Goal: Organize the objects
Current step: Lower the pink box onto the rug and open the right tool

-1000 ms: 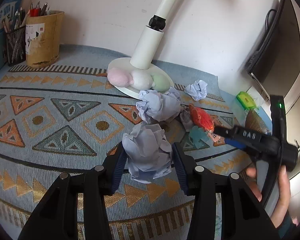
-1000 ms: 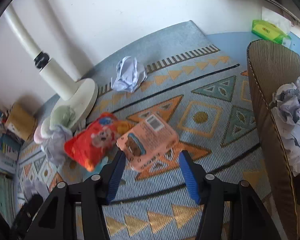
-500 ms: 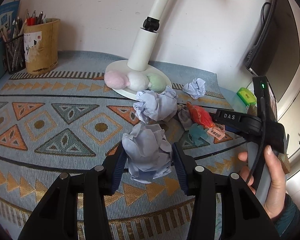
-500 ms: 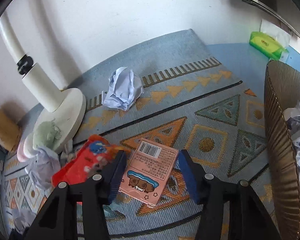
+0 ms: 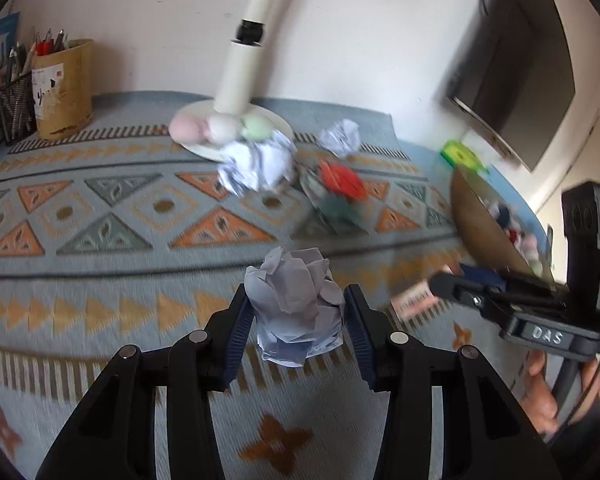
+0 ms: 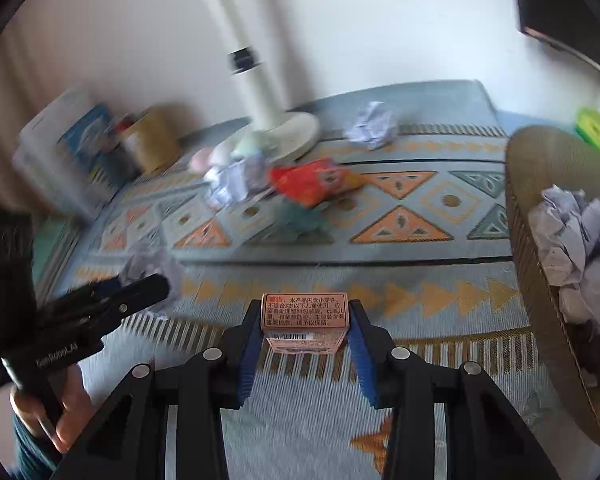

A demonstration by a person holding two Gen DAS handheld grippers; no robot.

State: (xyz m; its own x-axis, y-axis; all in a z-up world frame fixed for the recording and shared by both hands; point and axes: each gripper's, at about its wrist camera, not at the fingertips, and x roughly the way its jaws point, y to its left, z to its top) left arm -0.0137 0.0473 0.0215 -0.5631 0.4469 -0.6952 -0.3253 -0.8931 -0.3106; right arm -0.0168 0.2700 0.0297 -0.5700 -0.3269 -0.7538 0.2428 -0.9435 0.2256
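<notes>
Two grippers work over a blue woven cloth [image 5: 100, 208] patterned with orange and grey triangles, spread across a table against a white wall. A white lamp base [image 5: 228, 128] stands at the back with pastel balls beside it; a pen cup [image 5: 62, 88] sits in the far left corner and a dark screen [image 5: 512, 80] hangs at the right. One loose paper ball [image 5: 258, 160] lies by the lamp base, another [image 5: 340, 136] farther back, and a red packet [image 6: 312, 182] lies mid-cloth. A brown basket [image 6: 540, 264] at the right edge already contains crumpled paper.

The left gripper [image 5: 298, 312] tilts downward, its jaws narrow and pressed on a crumpled paper ball [image 5: 294, 304] lifted off the cloth. The right gripper [image 6: 304, 320], also tilted down, is closing its jaws on a small pink box [image 6: 304, 318] between the blue pads, just left of the basket. A hand [image 6: 60, 412] grips the left tool's handle.
</notes>
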